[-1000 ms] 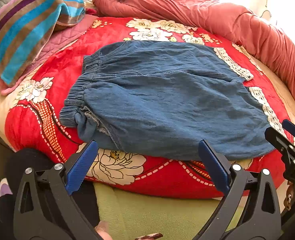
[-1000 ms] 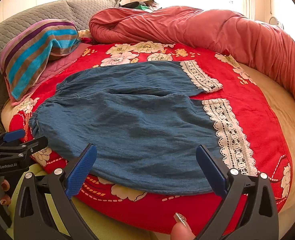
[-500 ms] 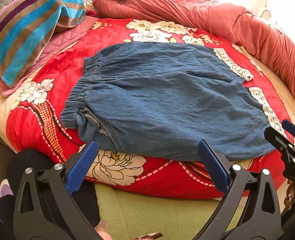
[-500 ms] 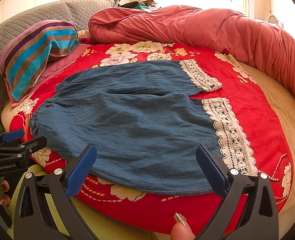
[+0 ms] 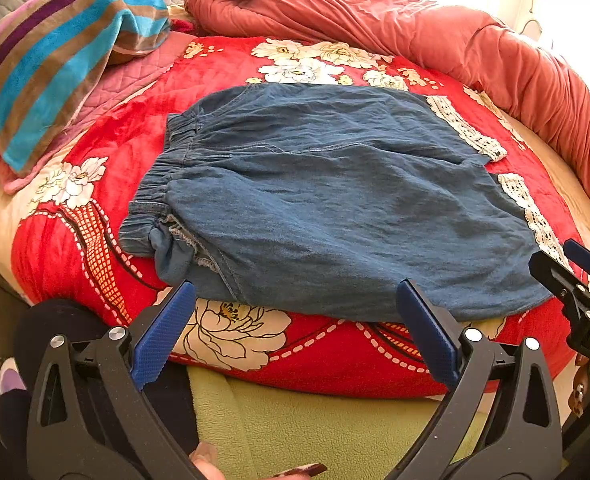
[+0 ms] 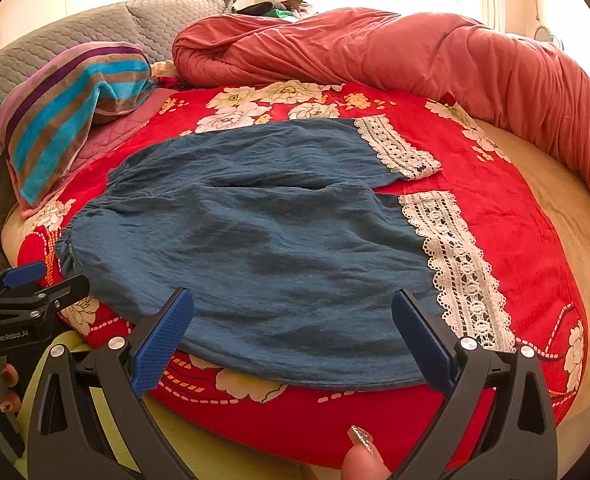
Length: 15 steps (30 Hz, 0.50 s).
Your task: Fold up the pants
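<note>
Lying flat, lace-hemmed blue pants (image 5: 335,208) face both gaping tools: left tool (image 5: 295,336), right tool (image 6: 293,344)

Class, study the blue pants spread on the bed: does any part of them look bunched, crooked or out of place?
Yes. The pants lie mostly flat on the red blanket, but the near corner of the waistband is bunched into a small knot-like lump. The two lace cuffs also sit staggered, not lined up. Both grippers, left and right, are open and empty.

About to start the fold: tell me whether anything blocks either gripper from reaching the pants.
Nothing visible does. The pants lie flat on the red blanket, with both the left gripper and the right gripper open just short of their near edge. Only blanket lies between.
</note>
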Each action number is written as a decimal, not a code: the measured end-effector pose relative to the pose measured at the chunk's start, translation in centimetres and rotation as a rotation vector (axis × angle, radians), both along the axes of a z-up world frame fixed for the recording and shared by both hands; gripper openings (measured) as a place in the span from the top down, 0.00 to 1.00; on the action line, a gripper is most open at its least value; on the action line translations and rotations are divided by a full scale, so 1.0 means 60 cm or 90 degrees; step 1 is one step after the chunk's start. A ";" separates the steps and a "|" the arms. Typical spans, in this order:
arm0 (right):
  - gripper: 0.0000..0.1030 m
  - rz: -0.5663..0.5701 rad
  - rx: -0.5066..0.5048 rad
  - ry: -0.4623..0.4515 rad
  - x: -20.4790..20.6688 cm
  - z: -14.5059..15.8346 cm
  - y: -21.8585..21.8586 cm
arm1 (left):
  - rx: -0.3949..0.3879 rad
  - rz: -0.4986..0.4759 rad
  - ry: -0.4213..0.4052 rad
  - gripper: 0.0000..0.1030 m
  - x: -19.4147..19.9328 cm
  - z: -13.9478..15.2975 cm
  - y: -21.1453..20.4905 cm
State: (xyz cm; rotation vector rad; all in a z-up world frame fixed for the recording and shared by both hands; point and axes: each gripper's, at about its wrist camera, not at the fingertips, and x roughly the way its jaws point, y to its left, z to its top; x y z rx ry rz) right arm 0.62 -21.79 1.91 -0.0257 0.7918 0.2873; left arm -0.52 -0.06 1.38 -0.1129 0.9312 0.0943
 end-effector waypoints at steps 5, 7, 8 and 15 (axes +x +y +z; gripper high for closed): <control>0.04 -0.011 0.001 0.002 0.014 -0.002 -0.023 | -0.010 0.003 0.001 0.09 0.005 -0.001 0.001; 0.04 -0.014 -0.008 0.004 0.023 -0.002 -0.031 | -0.017 0.000 0.006 0.09 0.012 -0.004 0.002; 0.04 -0.020 -0.014 0.001 0.030 -0.002 -0.039 | -0.018 0.004 0.009 0.09 0.016 -0.006 0.004; 0.04 -0.060 -0.030 0.009 0.098 -0.002 -0.107 | 0.002 0.026 -0.002 0.09 0.050 -0.002 0.021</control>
